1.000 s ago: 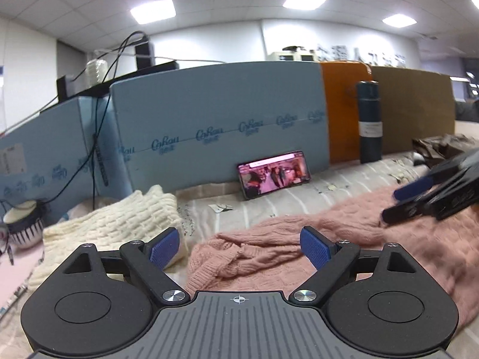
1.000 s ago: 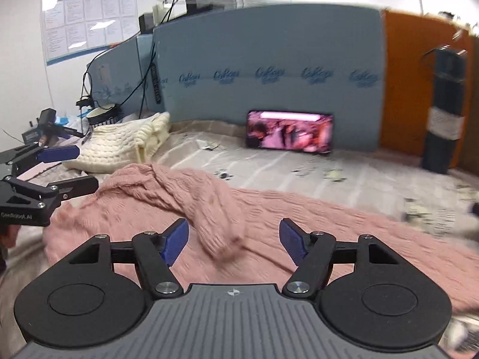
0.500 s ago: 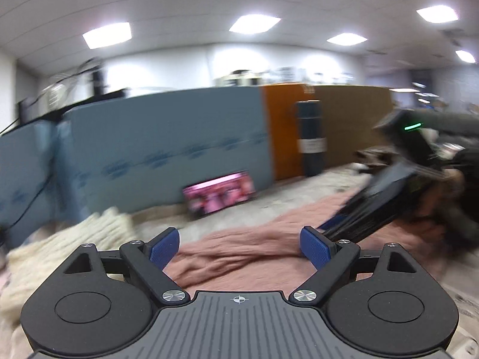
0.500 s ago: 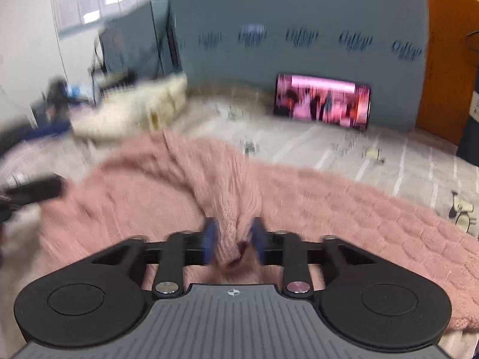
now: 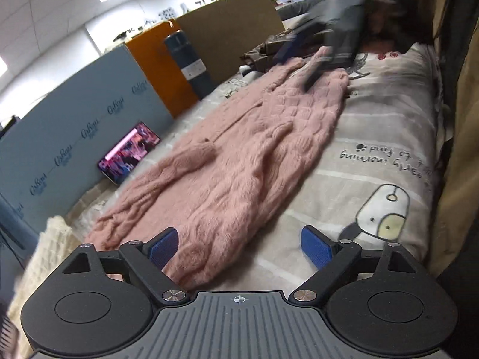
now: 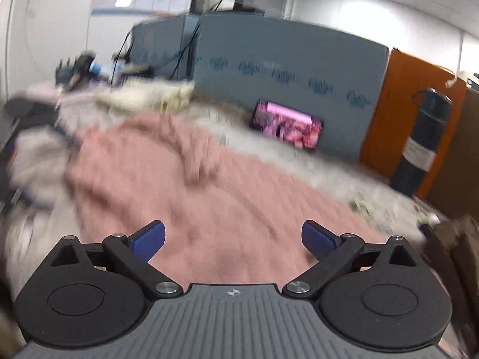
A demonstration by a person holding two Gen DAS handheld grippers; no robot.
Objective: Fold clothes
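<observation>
Printed bedsheet [image 5: 386, 137] is carrying the pink sweater [image 5: 239, 161] ahead of both tongs, left gripper [image 5: 239, 249] released, right gripper [image 6: 233, 237] opening empty after laying a sleeve; next likely regrasping an edge.

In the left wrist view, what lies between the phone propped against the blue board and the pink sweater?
Only bare printed bedsheet separates the phone from the pink sweater; nothing else sits there. The left wrist view shows it sharply; the right wrist view is blurred.
</observation>
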